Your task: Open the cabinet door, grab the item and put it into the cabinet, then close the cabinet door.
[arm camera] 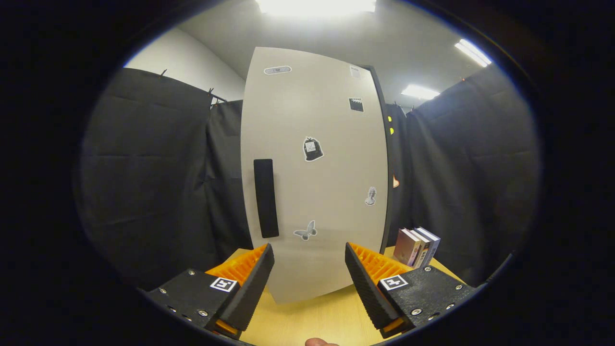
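Wooden table [307, 322]: jaws spread before closed cabinet door [314, 168].

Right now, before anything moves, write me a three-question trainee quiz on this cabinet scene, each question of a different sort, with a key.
1. True or false: the cabinet door is closed.
2. Multiple choice: the books stand
A. between the fingers of the tongs
B. on the table to the right of the cabinet
C. on top of the cabinet
3. Fill in: the tongs are ____ and hold nothing.

Key:
1. True. The door faces the tongs, and its dark vertical handle is near the door's left edge.
2. B
3. Open, with the fingers spread apart in front of the door.
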Motion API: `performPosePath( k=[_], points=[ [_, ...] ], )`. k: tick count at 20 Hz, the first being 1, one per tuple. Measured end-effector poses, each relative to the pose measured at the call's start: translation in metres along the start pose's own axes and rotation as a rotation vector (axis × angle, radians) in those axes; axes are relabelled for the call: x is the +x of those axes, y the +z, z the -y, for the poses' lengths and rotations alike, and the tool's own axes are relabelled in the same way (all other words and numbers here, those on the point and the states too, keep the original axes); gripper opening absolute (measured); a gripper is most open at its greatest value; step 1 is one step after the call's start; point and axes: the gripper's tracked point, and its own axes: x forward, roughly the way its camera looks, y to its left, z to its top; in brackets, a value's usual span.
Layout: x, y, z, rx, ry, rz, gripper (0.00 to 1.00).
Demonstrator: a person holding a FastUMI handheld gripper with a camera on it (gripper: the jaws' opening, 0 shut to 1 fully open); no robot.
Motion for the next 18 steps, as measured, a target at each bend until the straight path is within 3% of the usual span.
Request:
performPosePath(
  k=[13,18],
  points=[
    [0.065,-0.024,-0.014,-0.019,0.067,-0.008,0.92],
    [0.066,-0.032,-0.028,-0.054,0.090,0.008,0.92]
  ],
)
